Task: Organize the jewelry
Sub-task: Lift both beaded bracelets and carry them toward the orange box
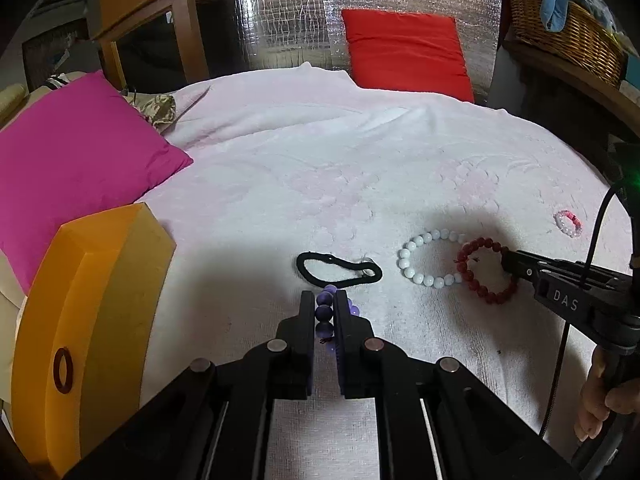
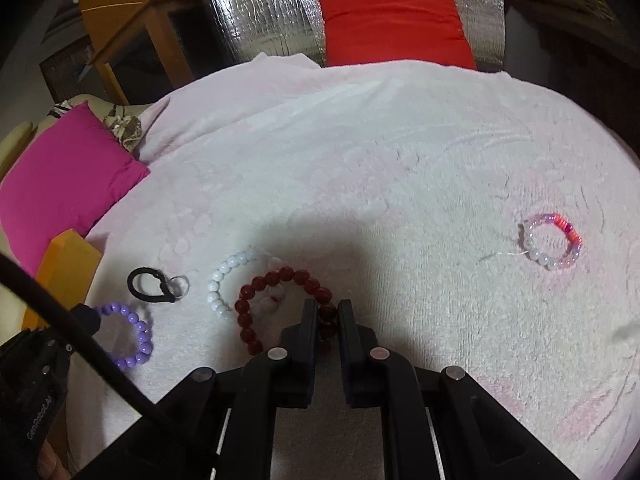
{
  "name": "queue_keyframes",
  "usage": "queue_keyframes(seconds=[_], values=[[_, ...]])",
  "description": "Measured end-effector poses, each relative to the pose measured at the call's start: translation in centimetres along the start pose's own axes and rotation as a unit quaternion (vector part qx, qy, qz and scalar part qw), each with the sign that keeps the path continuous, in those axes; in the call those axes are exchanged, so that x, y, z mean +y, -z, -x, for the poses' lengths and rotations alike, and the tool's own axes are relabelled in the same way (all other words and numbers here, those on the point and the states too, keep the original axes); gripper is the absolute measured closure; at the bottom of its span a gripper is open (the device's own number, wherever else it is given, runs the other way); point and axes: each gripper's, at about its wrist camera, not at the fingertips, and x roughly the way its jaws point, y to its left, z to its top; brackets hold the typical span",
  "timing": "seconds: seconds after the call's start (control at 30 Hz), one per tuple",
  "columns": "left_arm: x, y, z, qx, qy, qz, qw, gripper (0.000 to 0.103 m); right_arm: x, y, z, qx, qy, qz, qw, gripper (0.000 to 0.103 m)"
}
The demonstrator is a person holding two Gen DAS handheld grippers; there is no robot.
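My left gripper [image 1: 324,300] is shut on a purple bead bracelet [image 1: 324,312], whose beads show between the fingers; in the right wrist view the purple bead bracelet [image 2: 134,334] hangs from that gripper's tip at lower left. My right gripper [image 2: 327,312] is shut on a dark red bead bracelet [image 2: 280,280]; in the left wrist view the red bracelet [image 1: 480,272] sits at the right gripper's [image 1: 508,264] tip. A white bead bracelet [image 1: 420,256] lies beside the red one, overlapping it. A black hair tie [image 1: 338,270] lies just ahead of my left gripper. A pink bead bracelet [image 2: 554,244] lies apart at the right.
A white towel [image 2: 400,160] covers the bed. An orange box [image 1: 96,320] stands at the left, a magenta pillow [image 1: 80,156] behind it. A red cushion [image 1: 404,52] leans at the back against foil. A wicker basket [image 1: 568,32] sits at upper right. A hand [image 1: 600,396] holds the right gripper's handle.
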Motion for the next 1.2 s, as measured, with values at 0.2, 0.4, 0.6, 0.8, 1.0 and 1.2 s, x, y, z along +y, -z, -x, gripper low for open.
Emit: queue_keyframes(seconds=[0.2,0.4,0.6,0.8,1.0,1.2], values=[[0.1,0.0,0.1,-0.001,-0.002,0.003,1.0000,0.094,0.8,-0.2,2.0,-0.032,-0.013,0.010,0.999,0.092],[0.2,-0.1,0.4,-0.006,-0.006,0.005,0.9999,0.094,2.0,-0.2,4.2,-0.066,-0.021,0.028,0.997,0.092],[0.5,0.1,0.9,-0.013,-0.010,0.005,0.9999,0.094,3.4,-0.4,5.8,-0.087,-0.042,0.033,0.995,0.092],[1.2,0.2,1.3,-0.016,-0.013,0.009,0.9998,0.094,4.4,0.0,6.9,-0.103,-0.064,0.045,0.992,0.092],[1.6,0.2,1.4,-0.015,-0.013,0.012,0.9997,0.094,4.2,0.5,7.1,-0.098,-0.072,0.053,0.991,0.092],[1.6,0.3,1.7,-0.017,-0.010,0.018,0.9997,0.094,2.8,0.2,6.7,-0.086,-0.085,0.027,0.992,0.092]])
